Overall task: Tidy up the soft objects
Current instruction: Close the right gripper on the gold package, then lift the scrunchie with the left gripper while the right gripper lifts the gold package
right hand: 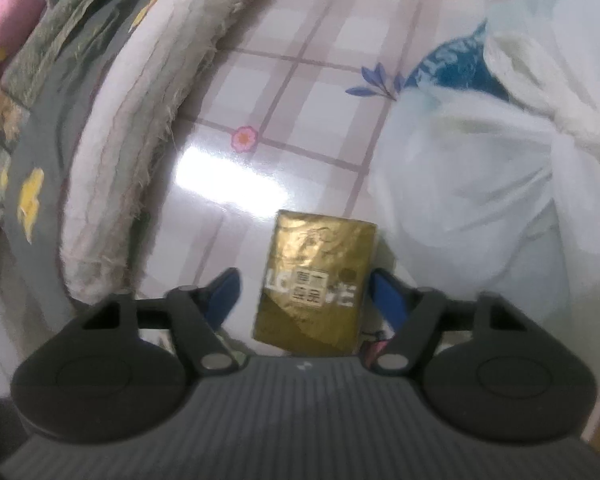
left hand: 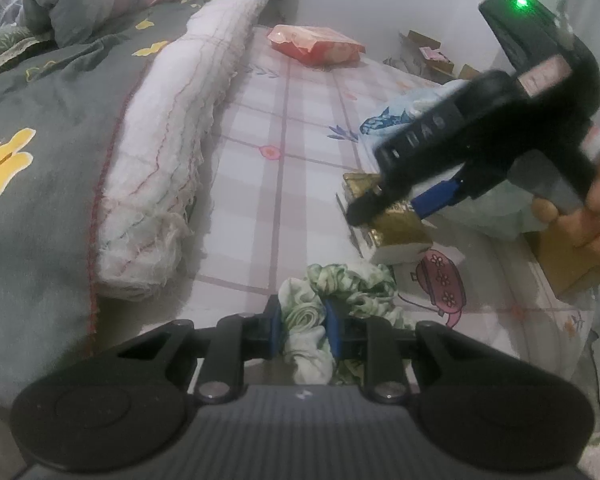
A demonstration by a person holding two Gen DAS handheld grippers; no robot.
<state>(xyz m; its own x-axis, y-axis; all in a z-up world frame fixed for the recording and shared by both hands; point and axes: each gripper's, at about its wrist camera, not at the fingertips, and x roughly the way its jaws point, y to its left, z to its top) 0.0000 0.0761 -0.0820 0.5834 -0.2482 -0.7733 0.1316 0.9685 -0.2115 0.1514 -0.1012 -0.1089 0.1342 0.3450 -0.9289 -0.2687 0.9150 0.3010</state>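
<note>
My left gripper (left hand: 302,326) is shut on a green and white floral scrunchie (left hand: 340,292), low over the checked sheet (left hand: 268,128). My right gripper (right hand: 300,292) is open, its blue pads on either side of a gold tissue pack (right hand: 316,280) without touching it. The pack also shows in the left wrist view (left hand: 396,228), under the right gripper (left hand: 396,204), which a hand holds there. The pack lies flat on the glossy sheet (right hand: 228,184).
A folded grey quilt with yellow shapes (left hand: 40,168) and a frayed white blanket (left hand: 160,168) lie at the left. A tied white plastic bag (right hand: 500,168) sits right of the pack. A red snack bag (left hand: 316,44) lies far back. Cardboard boxes (left hand: 428,52) stand at the back right.
</note>
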